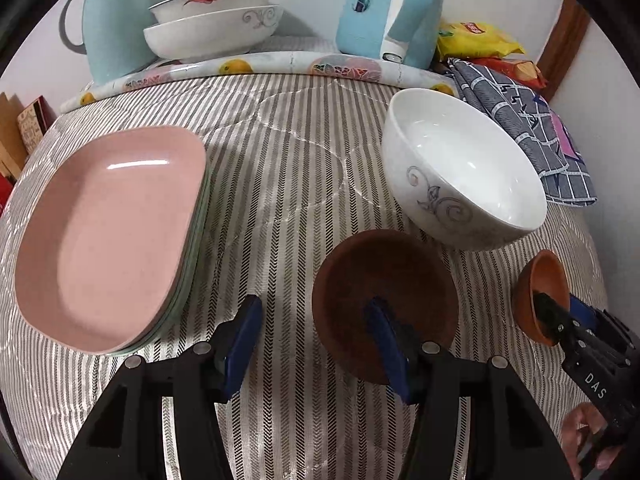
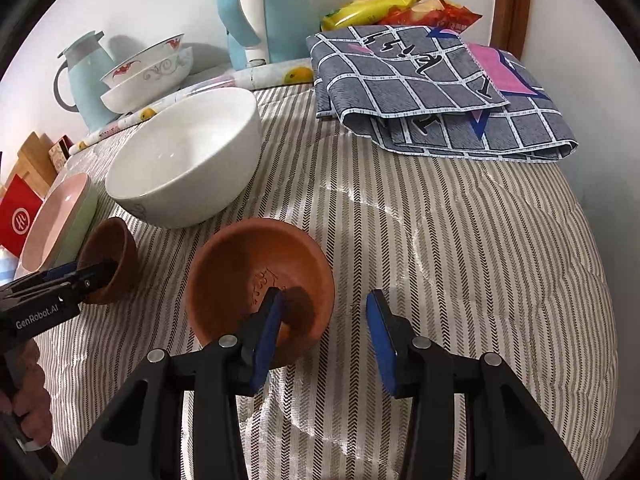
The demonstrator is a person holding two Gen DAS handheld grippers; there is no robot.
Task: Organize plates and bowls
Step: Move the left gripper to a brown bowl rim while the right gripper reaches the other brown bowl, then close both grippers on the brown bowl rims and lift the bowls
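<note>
Far left on the striped tabletop (image 1: 288,184): pink plate (image 1: 108,236) on top of a green one (image 2: 82,210), stacked. Behind, on the fruit-print mat (image 1: 280,62): teal jug (image 1: 114,24), 2 stacked white bowls (image 1: 214,26), blue kettle (image 1: 390,8).

Centre: left hand-held gripper (image 1: 314,344), jaws spread wide, nothing clamped. Its right finger sits inside the dark brown bowl (image 1: 384,280), left finger outside over bare cloth. Bowl looks tilted; can't tell if the pad touches it. Just behind it, big white bowl w/ grey scroll (image 1: 464,168), tilted.

Right: orange-brown bowl (image 2: 260,272), w/ right hand-held gripper (image 2: 322,332) wide open too; left finger inside the bowl, right finger outside, grip not closed. Further right/back: folded grey check cloth (image 2: 436,92), snack packs (image 2: 396,6) behind.
</note>
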